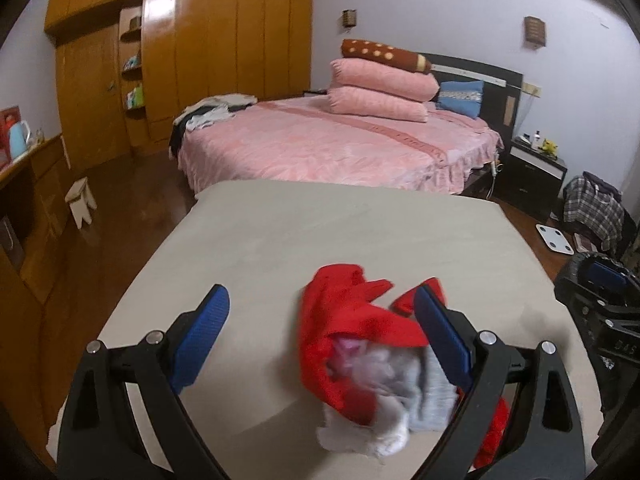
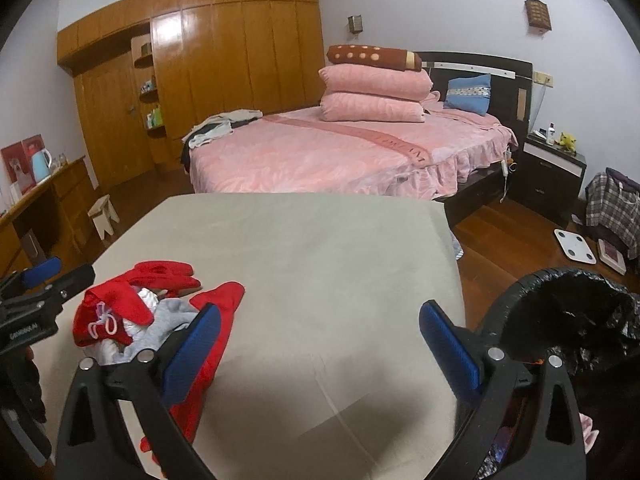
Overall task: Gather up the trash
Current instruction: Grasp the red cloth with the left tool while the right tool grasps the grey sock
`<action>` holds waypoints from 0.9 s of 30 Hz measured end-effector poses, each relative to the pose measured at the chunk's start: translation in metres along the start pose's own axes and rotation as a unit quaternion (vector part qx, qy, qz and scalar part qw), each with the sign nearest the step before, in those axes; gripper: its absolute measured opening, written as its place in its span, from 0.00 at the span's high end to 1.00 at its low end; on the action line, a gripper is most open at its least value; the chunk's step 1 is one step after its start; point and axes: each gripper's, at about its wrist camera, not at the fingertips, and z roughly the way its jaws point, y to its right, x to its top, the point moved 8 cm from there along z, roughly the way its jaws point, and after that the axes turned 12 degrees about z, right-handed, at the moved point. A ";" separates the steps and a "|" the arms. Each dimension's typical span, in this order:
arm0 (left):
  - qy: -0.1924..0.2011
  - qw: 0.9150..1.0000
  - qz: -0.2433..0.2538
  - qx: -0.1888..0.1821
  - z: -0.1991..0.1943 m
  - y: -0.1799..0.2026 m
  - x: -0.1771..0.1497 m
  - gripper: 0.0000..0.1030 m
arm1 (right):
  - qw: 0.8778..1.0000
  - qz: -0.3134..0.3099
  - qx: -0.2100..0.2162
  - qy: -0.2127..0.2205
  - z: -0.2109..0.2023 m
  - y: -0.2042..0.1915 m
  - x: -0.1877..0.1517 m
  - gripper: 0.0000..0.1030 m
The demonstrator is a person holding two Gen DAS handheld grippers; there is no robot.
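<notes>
Approaching now: left gripper (image 1: 322,330) spread beside red-and-white bundle (image 1: 360,360); right gripper (image 2: 320,340) spread, empty, near lined bin (image 2: 568,312) for disposal.

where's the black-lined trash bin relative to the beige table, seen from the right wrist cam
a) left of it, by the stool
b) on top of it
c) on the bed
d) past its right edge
d: the trash bin sits off the right edge of the beige table.

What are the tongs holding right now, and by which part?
Nothing: left tongs and right tongs both stand open, empty.
</notes>
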 end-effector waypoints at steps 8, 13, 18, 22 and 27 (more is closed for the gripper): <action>-0.037 0.999 -0.003 -0.036 0.031 -0.001 -0.015 0.34 | 1.000 -0.015 -0.002 -0.013 0.013 -0.007 -0.005 0.06; -0.054 0.995 -0.011 -0.080 0.043 0.008 -0.025 0.74 | 1.000 -0.021 0.004 -0.019 0.014 -0.011 -0.009 0.06; -0.039 0.995 -0.018 -0.086 0.034 0.005 -0.020 0.91 | 0.999 -0.030 0.013 -0.020 0.013 -0.020 -0.014 0.06; -0.022 0.996 -0.033 -0.075 0.019 -0.008 -0.013 0.92 | 0.999 -0.035 0.021 -0.019 0.010 -0.027 -0.016 0.06; -0.007 0.997 -0.054 -0.057 0.001 -0.029 -0.010 0.92 | 0.998 -0.042 0.032 -0.019 0.007 -0.038 -0.019 0.06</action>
